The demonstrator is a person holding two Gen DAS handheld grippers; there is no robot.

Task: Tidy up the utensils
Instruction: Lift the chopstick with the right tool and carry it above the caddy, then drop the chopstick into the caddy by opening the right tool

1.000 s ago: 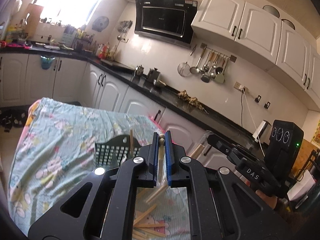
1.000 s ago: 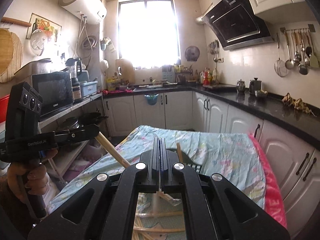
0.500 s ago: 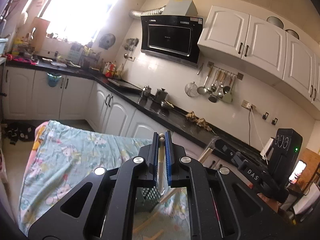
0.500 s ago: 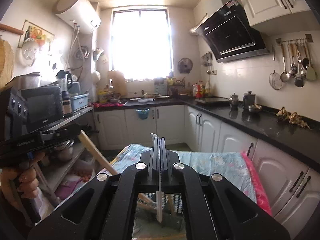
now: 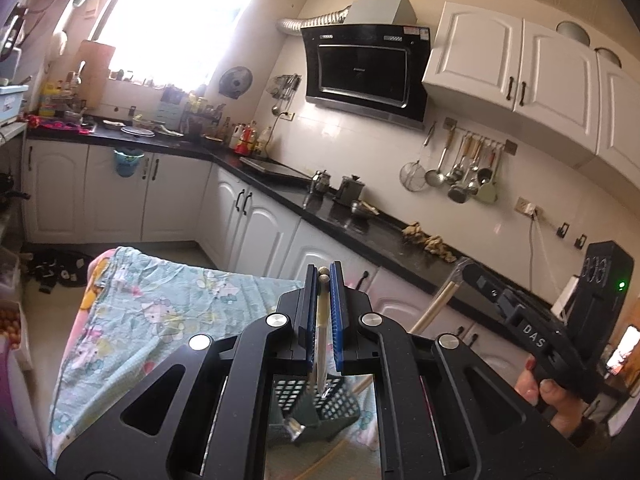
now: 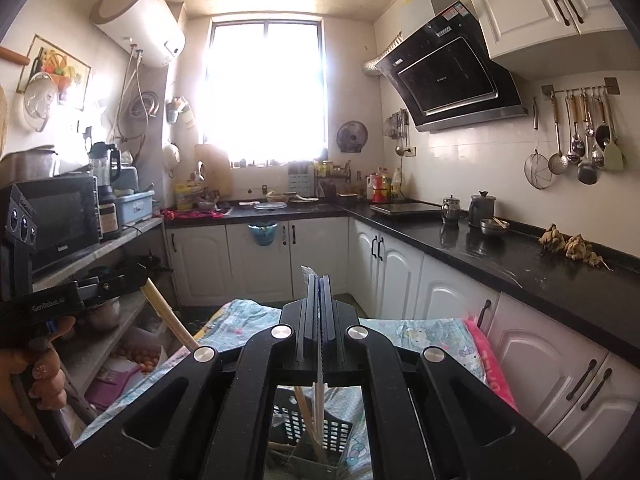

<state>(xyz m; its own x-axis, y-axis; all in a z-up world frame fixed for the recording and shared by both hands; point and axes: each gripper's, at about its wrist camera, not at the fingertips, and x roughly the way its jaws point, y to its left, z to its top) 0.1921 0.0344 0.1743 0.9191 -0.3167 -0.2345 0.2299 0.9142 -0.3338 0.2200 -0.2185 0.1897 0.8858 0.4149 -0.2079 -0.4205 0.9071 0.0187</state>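
The cloth-covered table (image 5: 132, 320) has dropped lower in both views as both tongs lifted. The black basket (image 5: 320, 404) now sits directly beneath. Left tongs (image 5: 321, 280) pinch a wooden-handled utensil (image 5: 321, 332); right tongs (image 6: 319, 288) clamp a thin flat utensil (image 6: 319, 392), both probably ready for dropping in.

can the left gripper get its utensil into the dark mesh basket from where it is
Probably yes: the left gripper holds a thin pale-handled utensil pointing down above the dark mesh basket on the floral cloth, with nothing visible between them.
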